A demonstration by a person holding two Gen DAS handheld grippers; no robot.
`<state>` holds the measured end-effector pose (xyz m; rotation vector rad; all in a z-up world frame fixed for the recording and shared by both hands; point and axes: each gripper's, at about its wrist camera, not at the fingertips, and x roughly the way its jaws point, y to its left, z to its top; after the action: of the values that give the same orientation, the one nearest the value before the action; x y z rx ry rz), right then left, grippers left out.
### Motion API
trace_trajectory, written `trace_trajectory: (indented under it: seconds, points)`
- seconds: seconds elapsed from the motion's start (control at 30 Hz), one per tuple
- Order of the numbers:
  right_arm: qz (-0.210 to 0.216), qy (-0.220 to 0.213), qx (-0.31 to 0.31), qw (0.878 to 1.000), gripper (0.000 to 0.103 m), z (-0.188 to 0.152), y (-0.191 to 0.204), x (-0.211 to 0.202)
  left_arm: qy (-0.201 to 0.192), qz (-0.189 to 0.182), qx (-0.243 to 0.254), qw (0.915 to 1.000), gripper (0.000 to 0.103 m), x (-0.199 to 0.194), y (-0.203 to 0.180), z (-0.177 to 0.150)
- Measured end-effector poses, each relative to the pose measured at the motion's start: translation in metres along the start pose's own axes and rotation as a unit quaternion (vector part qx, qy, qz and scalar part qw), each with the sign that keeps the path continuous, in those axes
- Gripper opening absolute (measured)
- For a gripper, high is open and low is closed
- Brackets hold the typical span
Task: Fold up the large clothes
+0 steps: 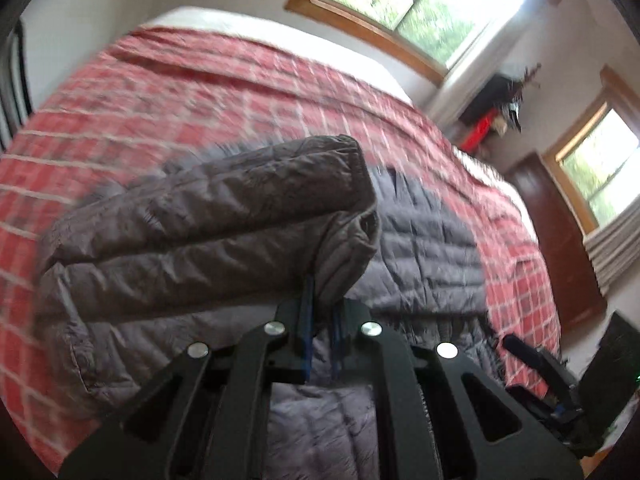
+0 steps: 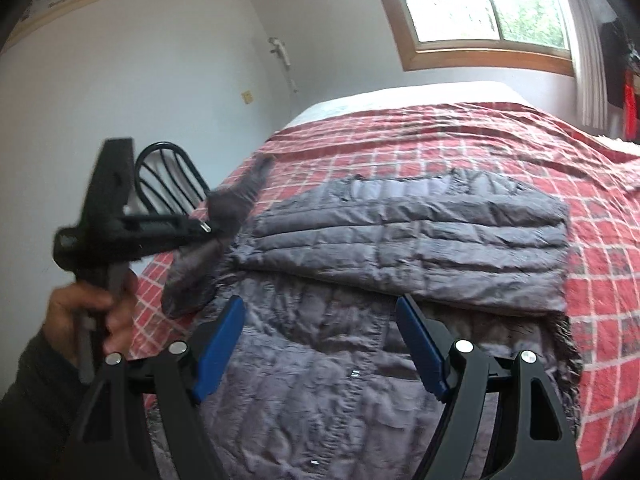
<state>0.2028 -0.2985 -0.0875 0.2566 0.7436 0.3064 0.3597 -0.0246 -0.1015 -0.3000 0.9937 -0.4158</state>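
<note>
A grey quilted jacket (image 2: 400, 240) lies spread on the bed, one sleeve folded flat across its body. My left gripper (image 1: 320, 304) is shut on the other sleeve (image 1: 212, 216) and holds it lifted above the jacket body (image 1: 424, 248). In the right wrist view, the left gripper (image 2: 208, 228) is at the left, held by a hand (image 2: 80, 304), with the sleeve (image 2: 228, 208) bunched at its tip. My right gripper (image 2: 320, 320) hangs open over the near part of the jacket, nothing between its blue fingers (image 2: 220, 344).
A red plaid cover (image 2: 520, 152) lies over the bed, with a white sheet at the far end. A black metal chair back (image 2: 168, 180) stands at the bed's left edge. Windows (image 2: 480, 4) and a dark wooden door (image 1: 560, 240) line the walls.
</note>
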Motion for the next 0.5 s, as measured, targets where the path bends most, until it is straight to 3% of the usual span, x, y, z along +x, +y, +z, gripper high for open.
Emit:
trace_trajectory:
  seconds: [0.17,0.3,0.37,0.47,0.5]
  points:
    - [0.015,0.018,0.053,0.998,0.078,0.0,-0.031,0.007,0.063,0.01,0.023,0.9977,0.008,0.065,-0.007,-0.018]
    - [0.043,0.052,0.105,0.992,0.079,0.004,-0.05,0.023,0.066,-0.006,0.02,0.9976,0.021,0.07,-0.005,-0.023]
    - [0.063,0.06,0.122,0.989,0.079,0.009,-0.052,0.032,0.067,-0.029,0.013,0.9973,0.046,0.064,-0.002,-0.023]
    - [0.099,0.072,0.157,0.98,0.079,0.021,-0.056,0.053,0.048,-0.029,0.02,0.9982,0.07,0.045,-0.006,-0.026]
    - [0.098,0.074,0.16,0.979,0.079,0.026,-0.055,0.062,0.041,-0.029,0.025,0.9984,0.071,0.036,-0.007,-0.028]
